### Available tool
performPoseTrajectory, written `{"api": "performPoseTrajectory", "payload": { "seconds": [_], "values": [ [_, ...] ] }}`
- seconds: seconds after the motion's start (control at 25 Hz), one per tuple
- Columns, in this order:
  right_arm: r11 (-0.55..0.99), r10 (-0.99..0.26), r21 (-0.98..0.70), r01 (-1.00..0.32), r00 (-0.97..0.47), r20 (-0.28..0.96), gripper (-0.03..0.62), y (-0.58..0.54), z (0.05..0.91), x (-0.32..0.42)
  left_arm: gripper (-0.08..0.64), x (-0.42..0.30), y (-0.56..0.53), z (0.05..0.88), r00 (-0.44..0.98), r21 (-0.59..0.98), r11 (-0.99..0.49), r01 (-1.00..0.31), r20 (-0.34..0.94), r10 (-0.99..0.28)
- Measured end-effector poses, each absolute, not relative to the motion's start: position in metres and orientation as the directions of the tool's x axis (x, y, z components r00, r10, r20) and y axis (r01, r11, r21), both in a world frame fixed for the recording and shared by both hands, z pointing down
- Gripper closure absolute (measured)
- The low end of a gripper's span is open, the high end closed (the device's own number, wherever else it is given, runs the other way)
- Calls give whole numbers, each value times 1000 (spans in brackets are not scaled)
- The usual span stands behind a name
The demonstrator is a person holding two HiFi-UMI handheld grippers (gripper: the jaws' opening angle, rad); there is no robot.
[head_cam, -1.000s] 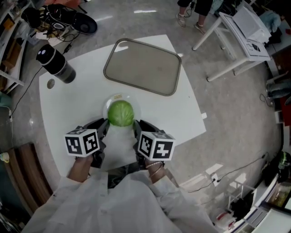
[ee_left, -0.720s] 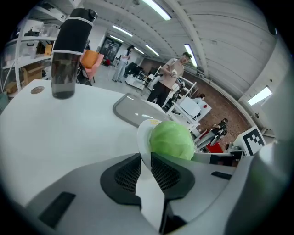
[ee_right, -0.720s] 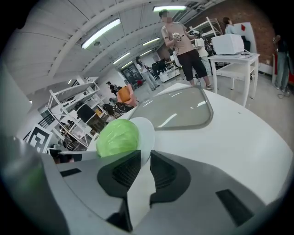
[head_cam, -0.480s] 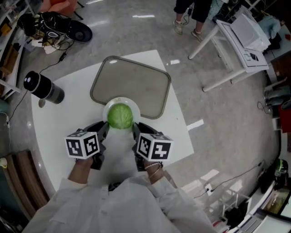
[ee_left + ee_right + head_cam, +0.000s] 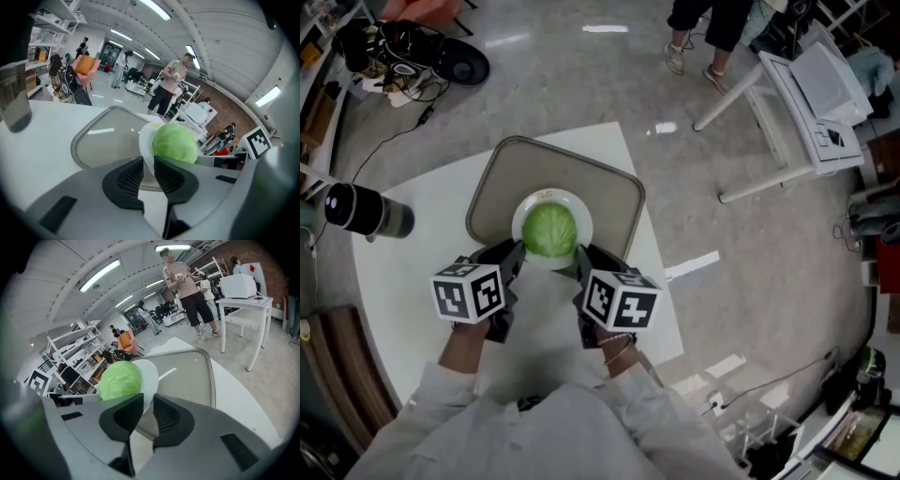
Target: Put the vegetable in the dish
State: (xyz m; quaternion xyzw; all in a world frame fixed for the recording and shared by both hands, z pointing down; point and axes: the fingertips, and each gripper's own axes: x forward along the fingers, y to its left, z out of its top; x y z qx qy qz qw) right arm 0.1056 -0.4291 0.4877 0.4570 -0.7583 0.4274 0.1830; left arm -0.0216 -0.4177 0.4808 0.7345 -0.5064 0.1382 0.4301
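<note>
A round green cabbage (image 5: 549, 231) rests on a white dish (image 5: 581, 214), which is over the near part of a grey tray (image 5: 502, 180). My left gripper (image 5: 515, 256) is shut on the dish's left rim and my right gripper (image 5: 580, 263) is shut on its right rim. In the left gripper view the dish's edge (image 5: 146, 140) runs between the pads of the left gripper (image 5: 149, 169), with the cabbage (image 5: 174, 143) just beyond and the tray (image 5: 105, 140) behind. The right gripper view shows the same: right gripper (image 5: 148, 412), dish (image 5: 150, 373), cabbage (image 5: 119, 379), tray (image 5: 187, 376).
A dark cylindrical flask (image 5: 366, 212) stands at the left of the white table (image 5: 403, 272). The table's right edge runs close to the tray. On the floor to the right stands a white side table (image 5: 811, 89); a person's legs (image 5: 703, 28) are beyond it.
Both grippers have carried the dish with the cabbage forward, from over the bare table in front of the tray to over the tray's near part. The grips have not changed.
</note>
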Motion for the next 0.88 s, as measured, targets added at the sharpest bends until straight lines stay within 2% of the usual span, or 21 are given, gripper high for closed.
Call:
{"api": "performPoseTrajectory", "payload": {
  "seconds": [0.36,0.88],
  "values": [
    [230,-496,-484,-844,-529,689,520,-480,515,103,492,-23,-466,511,435,502,-73,-862,657,-617],
    [205,-442,-498,-843,-533,721,518,-491,542,95,492,-30,-479,533,431,504,-46,-863,685,-588]
  ]
}}
